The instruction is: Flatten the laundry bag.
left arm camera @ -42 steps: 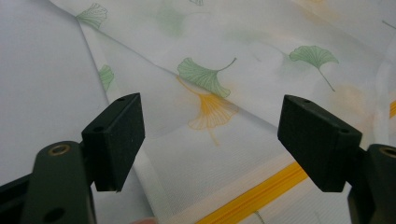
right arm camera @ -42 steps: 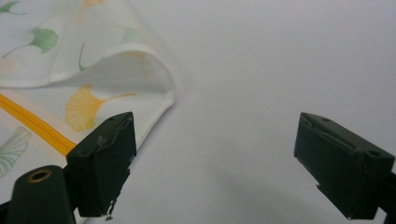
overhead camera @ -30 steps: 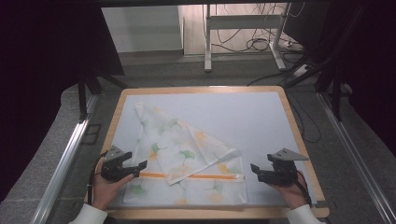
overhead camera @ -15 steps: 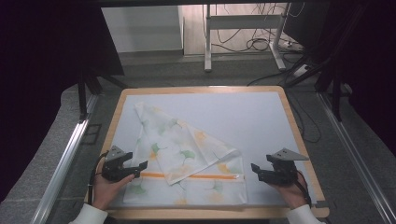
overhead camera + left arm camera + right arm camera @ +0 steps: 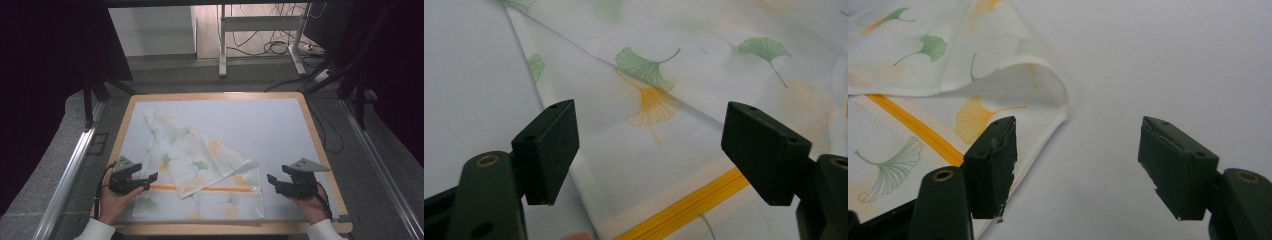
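I am partway through folding the cloth (image 5: 197,170), which lies on the near left part of the table (image 5: 280,125), one corner already thrown over in a triangle toward the near right. My left gripper (image 5: 150,178) sits at the cloth's left edge by the orange stripe (image 5: 210,189), jaws wide and holding nothing; in the left gripper view the cloth (image 5: 664,100) lies flat between them. My right gripper (image 5: 270,179) hovers just off the cloth's right edge, jaws equally wide and empty, with the turned-over tip (image 5: 1043,80) close ahead. I judge this the reach before a pinch. Next I should lower each gripper onto its near corner, close on one layer only, and lift both evenly.
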Action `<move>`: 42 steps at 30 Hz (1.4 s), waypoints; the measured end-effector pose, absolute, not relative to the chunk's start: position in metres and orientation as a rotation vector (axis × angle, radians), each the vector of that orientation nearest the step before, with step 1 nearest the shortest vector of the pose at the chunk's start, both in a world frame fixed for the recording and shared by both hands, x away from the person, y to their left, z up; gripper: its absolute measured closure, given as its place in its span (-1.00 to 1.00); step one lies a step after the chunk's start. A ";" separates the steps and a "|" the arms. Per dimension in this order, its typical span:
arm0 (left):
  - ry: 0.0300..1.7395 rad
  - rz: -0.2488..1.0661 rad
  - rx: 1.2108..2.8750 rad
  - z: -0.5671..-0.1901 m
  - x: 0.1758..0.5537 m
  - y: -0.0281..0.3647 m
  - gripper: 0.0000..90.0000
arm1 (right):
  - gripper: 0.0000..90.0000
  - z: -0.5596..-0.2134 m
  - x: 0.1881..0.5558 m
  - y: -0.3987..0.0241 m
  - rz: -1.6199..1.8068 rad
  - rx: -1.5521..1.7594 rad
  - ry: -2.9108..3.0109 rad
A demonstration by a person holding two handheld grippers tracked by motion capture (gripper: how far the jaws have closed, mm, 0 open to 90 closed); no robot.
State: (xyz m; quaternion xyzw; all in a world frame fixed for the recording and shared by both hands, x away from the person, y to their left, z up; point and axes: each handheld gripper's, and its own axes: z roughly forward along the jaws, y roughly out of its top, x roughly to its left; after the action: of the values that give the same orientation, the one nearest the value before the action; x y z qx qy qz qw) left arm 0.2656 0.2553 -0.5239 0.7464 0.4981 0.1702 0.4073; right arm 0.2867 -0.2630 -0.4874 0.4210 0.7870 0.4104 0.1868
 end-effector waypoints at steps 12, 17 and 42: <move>1.261 0.435 1.880 -0.524 0.266 0.255 -0.49 | -0.23 -0.474 0.285 -0.251 1.189 1.167 2.231; 1.255 0.434 1.880 -0.524 0.266 0.255 -0.49 | -0.21 -0.461 0.285 -0.240 1.203 1.141 2.231; 1.249 0.431 1.897 -0.524 0.266 0.253 -0.50 | -0.14 -0.441 0.293 -0.198 1.229 1.050 2.310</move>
State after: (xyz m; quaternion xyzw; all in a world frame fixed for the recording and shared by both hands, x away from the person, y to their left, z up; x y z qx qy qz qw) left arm 0.2664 0.2532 -0.5242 0.7510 0.4943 0.1707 0.4032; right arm 0.2931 -0.1977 -0.4413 0.3675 0.8088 0.4302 0.1606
